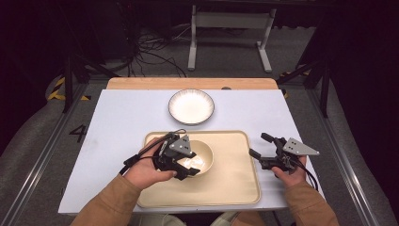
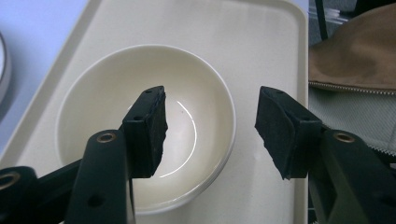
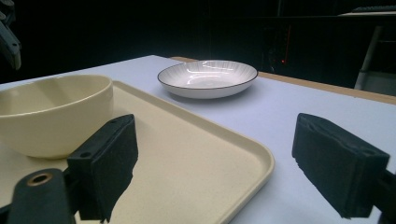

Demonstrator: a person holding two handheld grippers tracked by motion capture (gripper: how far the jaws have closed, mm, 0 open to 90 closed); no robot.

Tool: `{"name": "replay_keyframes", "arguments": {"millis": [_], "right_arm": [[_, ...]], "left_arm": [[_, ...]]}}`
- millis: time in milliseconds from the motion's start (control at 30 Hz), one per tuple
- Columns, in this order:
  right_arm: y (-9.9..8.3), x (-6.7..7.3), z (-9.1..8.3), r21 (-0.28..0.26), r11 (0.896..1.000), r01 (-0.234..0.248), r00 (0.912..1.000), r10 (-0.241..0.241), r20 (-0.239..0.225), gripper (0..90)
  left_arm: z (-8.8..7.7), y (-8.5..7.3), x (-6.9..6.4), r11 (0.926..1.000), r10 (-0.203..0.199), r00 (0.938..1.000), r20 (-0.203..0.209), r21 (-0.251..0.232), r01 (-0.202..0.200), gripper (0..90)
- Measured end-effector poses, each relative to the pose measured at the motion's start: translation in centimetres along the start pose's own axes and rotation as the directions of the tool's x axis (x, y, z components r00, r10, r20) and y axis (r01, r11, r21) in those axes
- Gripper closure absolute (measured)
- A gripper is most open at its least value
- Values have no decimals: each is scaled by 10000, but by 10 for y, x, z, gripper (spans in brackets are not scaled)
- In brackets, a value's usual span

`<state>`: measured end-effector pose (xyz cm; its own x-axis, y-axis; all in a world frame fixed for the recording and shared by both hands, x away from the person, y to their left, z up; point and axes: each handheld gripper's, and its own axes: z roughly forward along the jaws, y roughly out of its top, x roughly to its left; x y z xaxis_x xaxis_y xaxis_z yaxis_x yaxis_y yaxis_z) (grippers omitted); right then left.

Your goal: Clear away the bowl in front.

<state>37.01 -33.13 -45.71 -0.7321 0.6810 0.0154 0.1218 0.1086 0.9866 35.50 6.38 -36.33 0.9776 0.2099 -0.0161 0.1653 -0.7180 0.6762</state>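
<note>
We've got the cream bowl (image 1: 200, 157) sitting on the tray (image 1: 235, 188) already — left tongs (image 2: 210, 135) hover over it with jaws apart and nothing gripped, right tongs (image 1: 261, 151) idle wide open beside the tray, so probably the striped plate (image 1: 191, 106) comes next.

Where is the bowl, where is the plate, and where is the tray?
cream bowl (image 2: 196, 84): left gripper view, on its inside wall.
white plate (image 1: 191, 106): high view, on its middle.
cream tray (image 1: 235, 174): high view, on its bare floor right of the bowl.
</note>
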Motion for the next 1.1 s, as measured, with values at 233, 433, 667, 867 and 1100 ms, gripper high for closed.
{"name": "replay_keyframes", "arguments": {"millis": [233,433,667,867,1100], "right_arm": [[0,0,0,-23,10000,-4,10000,4,27,142],[0,0,0,-15,10000,14,10000,-14,46,141],[0,1,0,-32,10000,23,10000,-23,61,140],[0,0,0,-26,10000,17,10000,-17,61,139],[0,0,0,-20,10000,2,10000,-2,72,140]], "left_arm": [[-13,-7,4,9983,-410,9989,-238,-436,399,430],[-25,-14,7,9935,-659,9965,-509,-962,608,418],[-36,-21,10,9802,-1142,9909,-712,-1706,1008,412],[-44,-30,15,9626,-1636,9818,-968,-2335,1374,409],[-50,-40,18,9413,-2040,9721,-1160,-2959,1623,408]]}}
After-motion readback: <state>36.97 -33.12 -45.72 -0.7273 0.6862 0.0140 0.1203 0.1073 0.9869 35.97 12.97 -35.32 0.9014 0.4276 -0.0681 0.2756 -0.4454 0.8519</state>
